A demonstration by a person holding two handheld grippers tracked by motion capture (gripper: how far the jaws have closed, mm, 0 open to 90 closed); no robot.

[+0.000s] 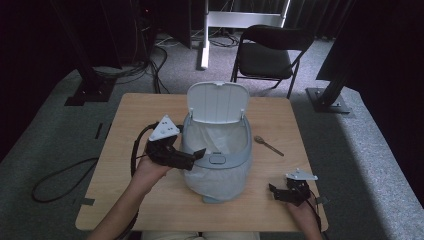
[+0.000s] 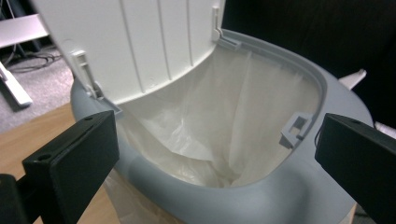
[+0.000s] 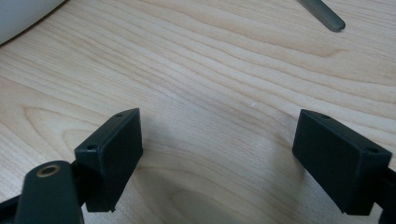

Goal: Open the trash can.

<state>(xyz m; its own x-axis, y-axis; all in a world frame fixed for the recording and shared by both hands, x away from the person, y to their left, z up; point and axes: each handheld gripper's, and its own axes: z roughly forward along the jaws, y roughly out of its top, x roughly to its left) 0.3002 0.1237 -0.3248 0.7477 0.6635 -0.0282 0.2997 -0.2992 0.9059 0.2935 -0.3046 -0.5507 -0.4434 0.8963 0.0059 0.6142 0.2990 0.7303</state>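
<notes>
A wooden spoon (image 1: pixel 268 145) lies on the counter (image 1: pixel 125 175) toward its right edge, handle angled to the near right. Beyond the far edge a black folding chair (image 1: pixel 267 55) stands on grey carpet (image 1: pixel 45 145), with cables (image 1: pixel 145 65) trailing left.

The grey waste bin (image 1: pixel 217 160) stands upright at mid-bench, its white lid (image 1: pixel 218 102) tipped open at the back, a crumpled white liner bag (image 2: pixel 224 126) tucked inside its rim.

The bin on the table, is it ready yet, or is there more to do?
Partly. The bin's lid stands open and a white bag lines it. The left hand-held gripper is open at the rim, holding nothing. A spoon lies beside the bin; the right hand-held gripper rests open.
</notes>
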